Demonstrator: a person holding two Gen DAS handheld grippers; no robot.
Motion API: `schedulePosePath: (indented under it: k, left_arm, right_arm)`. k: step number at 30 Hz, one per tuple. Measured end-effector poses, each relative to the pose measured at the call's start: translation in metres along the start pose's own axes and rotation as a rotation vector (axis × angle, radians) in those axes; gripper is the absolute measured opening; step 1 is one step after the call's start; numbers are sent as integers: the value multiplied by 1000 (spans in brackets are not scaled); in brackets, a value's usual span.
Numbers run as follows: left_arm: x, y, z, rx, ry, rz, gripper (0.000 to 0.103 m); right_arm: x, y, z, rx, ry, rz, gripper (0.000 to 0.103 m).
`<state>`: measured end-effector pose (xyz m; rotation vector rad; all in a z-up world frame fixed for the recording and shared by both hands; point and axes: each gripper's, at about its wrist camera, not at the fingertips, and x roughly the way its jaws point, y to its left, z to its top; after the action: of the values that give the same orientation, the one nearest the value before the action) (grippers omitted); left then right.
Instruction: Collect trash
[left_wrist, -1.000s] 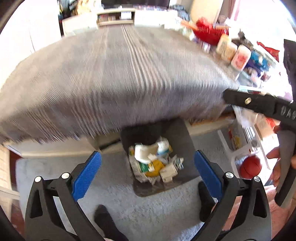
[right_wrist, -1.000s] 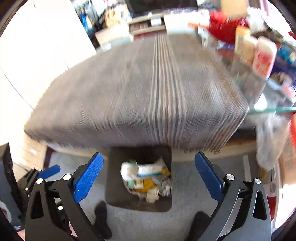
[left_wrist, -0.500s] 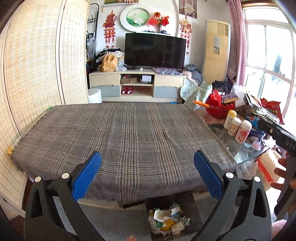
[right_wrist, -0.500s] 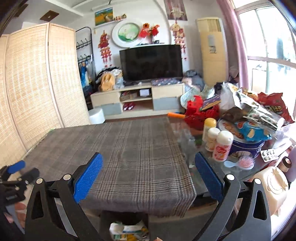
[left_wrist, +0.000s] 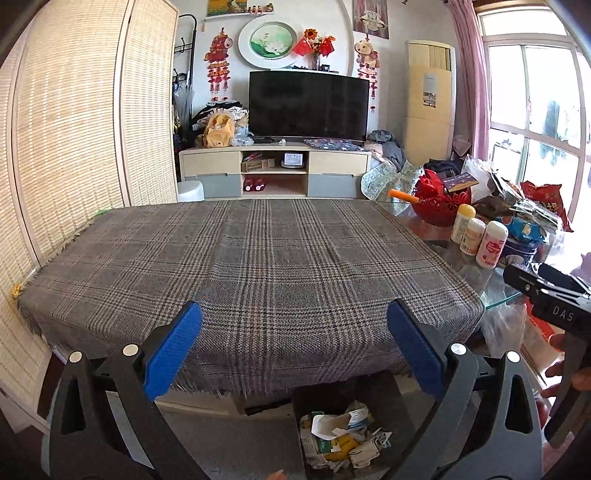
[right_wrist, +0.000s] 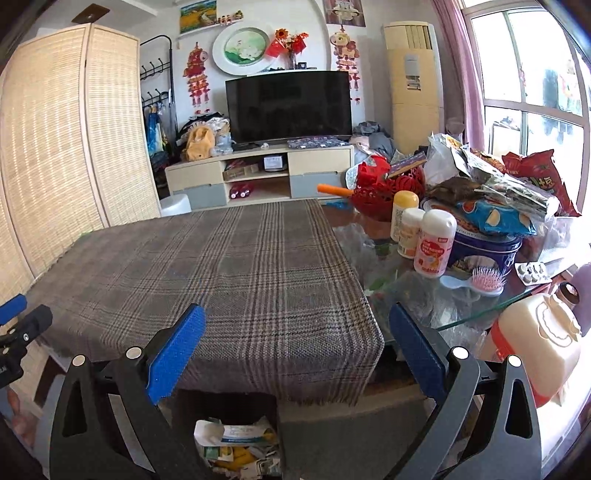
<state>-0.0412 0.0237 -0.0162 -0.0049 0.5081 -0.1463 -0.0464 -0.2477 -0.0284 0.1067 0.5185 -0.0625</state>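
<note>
Two grippers are held side by side above the near edge of a big table (left_wrist: 458, 243), and both have their blue pads wide apart with nothing between them. Most of the table is covered by a grey checked cloth (left_wrist: 251, 266), and no trash lies on the cloth.

Only the right wrist view shows well the glass part of the table at the right: three white bottles (right_wrist: 434, 242), a blue tin (right_wrist: 487, 245) with snack bags on it, a red basket (right_wrist: 384, 192), a pink hairbrush (right_wrist: 485, 280) and a cream jug (right_wrist: 535, 339) near the corner. At its left edge this view also catches a blue pad of the left gripper (right_wrist: 13, 308). The left wrist view shows the whole width of the cloth instead, and at its right edge a black part of the right gripper (left_wrist: 546, 299) with fingers of a hand (left_wrist: 557, 365) under it.

On the floor under the near edge of the table stands a dark bin (left_wrist: 343, 432), with crumpled paper and packets (left_wrist: 340, 435) inside. It is below the left gripper (left_wrist: 293, 354), a little right of the middle between its pads. For the right gripper (right_wrist: 295, 354) the bin (right_wrist: 236, 435) lies below and a little to the left.
</note>
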Motion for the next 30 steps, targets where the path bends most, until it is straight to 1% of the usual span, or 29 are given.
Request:
schedulePosePath:
  k: [2, 5, 8, 16, 21, 30]
  left_arm:
    - [3, 0, -3, -14, 14, 0, 95]
    - [10, -3, -4, -6, 27, 3, 95]
    - [11, -5, -2, 3, 23, 5, 95]
    - [13, -12, -1, 22, 21, 18, 95]
    - [14, -15, -3, 34, 23, 27, 95]
    - [18, -18, -6, 44, 35, 34, 95]
  right_arm:
    - [2, 5, -3, -12, 13, 11, 100]
    - [5, 13, -8, -48, 33, 12, 100]
    - [5, 14, -9, -38, 53, 20, 100]
    - [3, 8, -11, -18, 66, 23, 100]
    - [1, 9, -8, -14, 57, 23, 100]
    - [3, 11, -10, -8, 81, 33, 100]
